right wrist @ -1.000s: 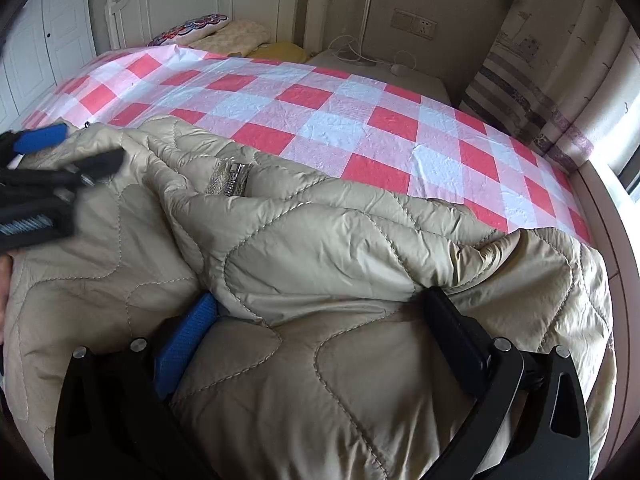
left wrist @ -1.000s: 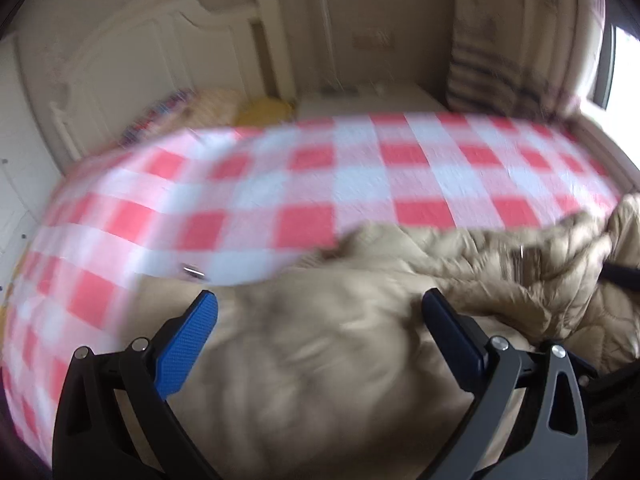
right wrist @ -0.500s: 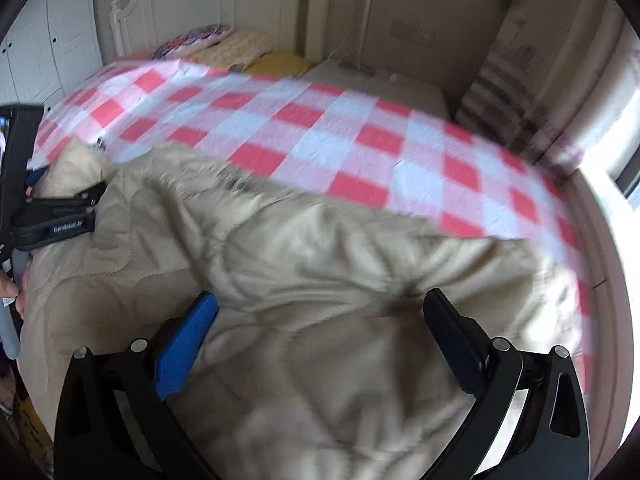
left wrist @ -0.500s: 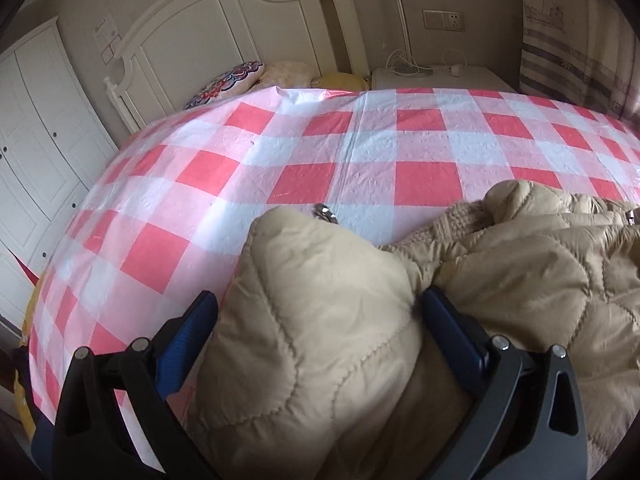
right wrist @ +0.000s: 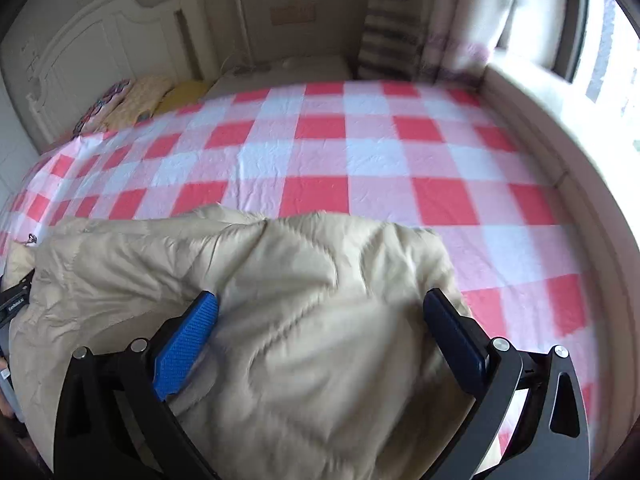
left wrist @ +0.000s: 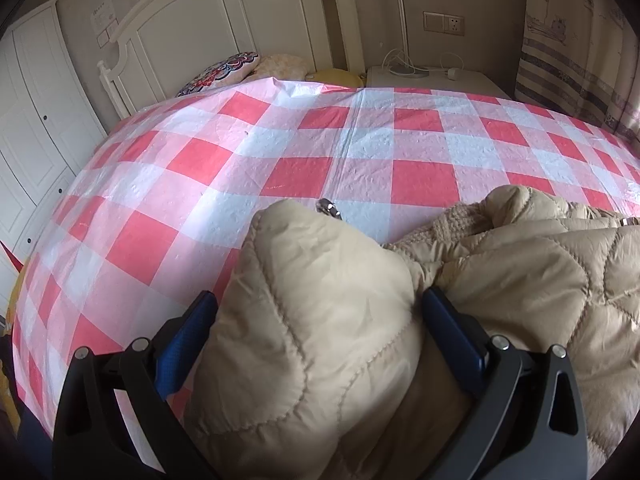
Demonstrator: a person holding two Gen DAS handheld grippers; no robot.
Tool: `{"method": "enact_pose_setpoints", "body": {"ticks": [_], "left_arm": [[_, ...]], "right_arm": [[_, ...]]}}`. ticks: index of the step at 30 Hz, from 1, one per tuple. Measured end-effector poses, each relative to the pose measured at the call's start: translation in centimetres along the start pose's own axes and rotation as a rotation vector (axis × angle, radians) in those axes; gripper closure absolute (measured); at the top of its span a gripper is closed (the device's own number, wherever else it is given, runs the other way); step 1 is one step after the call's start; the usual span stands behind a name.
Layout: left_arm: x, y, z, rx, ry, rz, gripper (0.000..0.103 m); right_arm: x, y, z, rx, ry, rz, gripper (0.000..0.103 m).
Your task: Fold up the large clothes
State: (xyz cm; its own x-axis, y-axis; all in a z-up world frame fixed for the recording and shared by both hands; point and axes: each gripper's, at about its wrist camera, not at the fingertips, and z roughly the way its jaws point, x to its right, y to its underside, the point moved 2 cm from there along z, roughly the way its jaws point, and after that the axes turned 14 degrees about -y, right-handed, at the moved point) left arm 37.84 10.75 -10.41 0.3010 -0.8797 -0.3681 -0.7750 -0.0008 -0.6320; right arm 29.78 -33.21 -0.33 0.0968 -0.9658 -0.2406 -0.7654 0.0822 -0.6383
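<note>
Left wrist view: quilted beige jacket (left wrist: 320, 320) bunched between wide jaws of left hand-held gripper (left wrist: 316, 312), nothing pinched. Lies on checked bed cover (left wrist: 280, 152), long axis running L-R. Right hand-held gripper (right wrist: 320, 316) likewise wide, over opposite end (right wrist: 300, 280).

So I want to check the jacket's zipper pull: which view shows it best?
Left wrist view: the metal zipper pull sits sharp at the jacket edge. In the right wrist view it is tiny and blurred at far left.
</note>
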Motion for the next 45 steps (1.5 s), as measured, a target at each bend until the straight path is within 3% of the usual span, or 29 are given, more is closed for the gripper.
{"method": "enact_pose_setpoints", "body": {"ticks": [3, 6, 8, 10, 13, 17, 20, 22, 25, 28, 32, 36, 42, 43, 44, 45], "left_arm": [[0.0, 0.0, 0.1, -0.006, 0.006, -0.002, 0.002], [-0.1, 0.0, 0.1, -0.004, 0.007, -0.003, 0.002], [-0.1, -0.1, 0.2, -0.002, 0.007, -0.003, 0.002], [-0.1, -0.1, 0.2, 0.001, 0.008, -0.002, 0.002], [0.0, -0.1, 0.3, -0.001, 0.008, -0.002, 0.002], [-0.2, 0.0, 0.2, -0.005, 0.019, -0.008, 0.002], [-0.2, 0.0, 0.2, -0.005, 0.017, -0.006, 0.002], [-0.3, 0.0, 0.2, -0.005, 0.018, -0.006, 0.002], [-0.2, 0.0, 0.2, -0.006, 0.02, -0.008, 0.002], [-0.2, 0.0, 0.2, -0.006, 0.02, -0.007, 0.002], [-0.2, 0.0, 0.2, -0.006, 0.02, -0.006, 0.002], [-0.3, 0.1, 0.3, -0.013, 0.029, -0.008, 0.002], [-0.3, -0.1, 0.6, -0.023, 0.031, -0.014, 0.002], [-0.4, -0.1, 0.7, -0.026, 0.028, -0.02, 0.002], [-0.5, -0.1, 0.7, -0.027, 0.024, -0.025, 0.002], [-0.6, -0.2, 0.8, -0.028, 0.018, -0.028, 0.002]], "right_arm": [[-4.3, 1.9, -4.0, 0.093, -0.096, -0.114, 0.005], [-9.6, 5.2, -5.2, 0.096, -0.18, -0.297, 0.005], [-11.6, 7.8, -2.8, 0.025, -0.132, -0.405, 0.004], [-11.6, 9.6, -1.6, 0.063, -0.123, -0.437, 0.004], [-9.9, 8.7, -2.5, 0.026, -0.212, -0.345, 0.005], [-6.3, 9.2, -8.5, 0.129, -0.148, -0.279, 0.005], [-0.9, 11.8, -12.7, 0.177, -0.269, -0.096, 0.005], [2.7, 14.8, -13.9, 0.158, -0.366, 0.069, 0.005], [5.3, 18.6, -14.5, 0.146, -0.453, 0.22, 0.005], [5.7, 19.9, -13.4, 0.126, -0.549, 0.306, 0.005], [3.5, 19.1, -10.5, 0.046, -0.573, 0.309, 0.004], [2.6, 16.6, -7.9, 0.089, -0.519, 0.341, 0.004], [2.3, 13.4, -5.0, 0.245, -0.42, 0.449, 0.004], [2.2, 13.2, -5.0, 0.275, -0.434, 0.444, 0.016], [2.8, 13.4, -5.2, 0.303, -0.472, 0.458, 0.037], [3.3, 13.8, -5.2, 0.341, -0.525, 0.494, 0.043]]}}
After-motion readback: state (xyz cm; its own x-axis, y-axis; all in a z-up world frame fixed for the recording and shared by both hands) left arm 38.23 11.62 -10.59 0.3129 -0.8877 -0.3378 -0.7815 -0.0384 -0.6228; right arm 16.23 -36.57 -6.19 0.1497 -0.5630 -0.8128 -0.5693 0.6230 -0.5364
